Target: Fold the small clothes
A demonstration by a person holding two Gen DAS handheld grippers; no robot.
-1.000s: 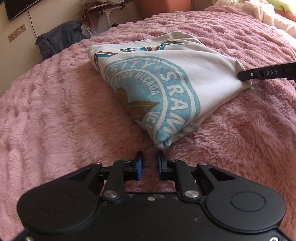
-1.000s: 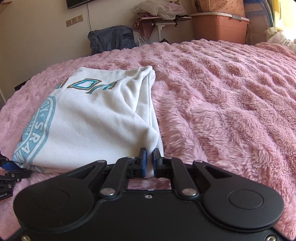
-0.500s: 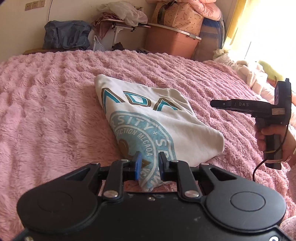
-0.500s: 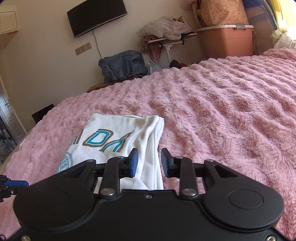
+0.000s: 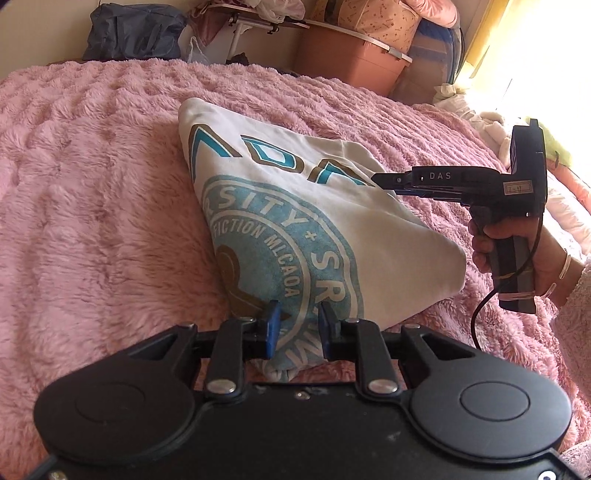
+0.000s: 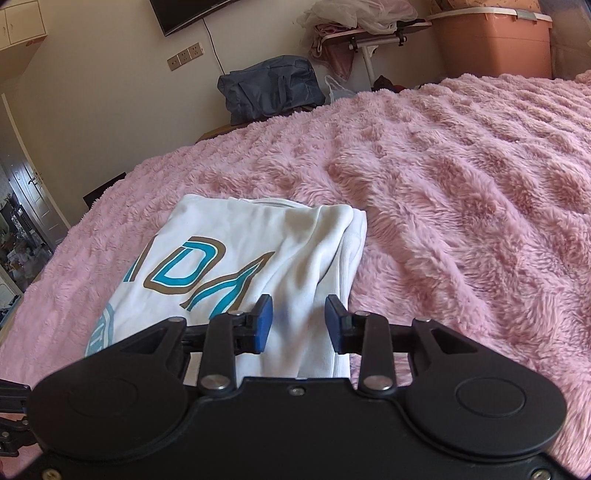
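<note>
Lying folded into a compact packet, the white T-shirt (image 5: 295, 221) rests on the pink plush blanket (image 5: 92, 221) that covers the bed, with its printed side up: teal and brown lettering runs across the upper part and a round teal emblem sits below it. In the left wrist view the left gripper (image 5: 295, 326) points down at the near corner of the packet; its blue-padded fingers (image 5: 272, 325) stand a narrow gap apart and are opening, the corner of the shirt shows in the gap between them, and the pads do not press on the fabric. In the same view the right gripper (image 5: 380, 180) is seen from the side, held by a hand (image 5: 517, 251) with a bracelet on the wrist and a pale fleece sleeve, its tips above the right-hand part of the shirt. In the right wrist view the right gripper (image 6: 297, 325) also points down over the shirt's folded edge; its fingers (image 6: 263, 323) are narrowly parted and opening, white fabric is visible in the gap, and neither pad grips it. Beyond the bed edge stand a dark blue bag (image 6: 273, 86), a salmon storage box (image 6: 495, 40) and a small folding stand draped with clothes (image 6: 354, 22). A wall-mounted screen (image 6: 184, 14) hangs above a row of sockets.
</note>
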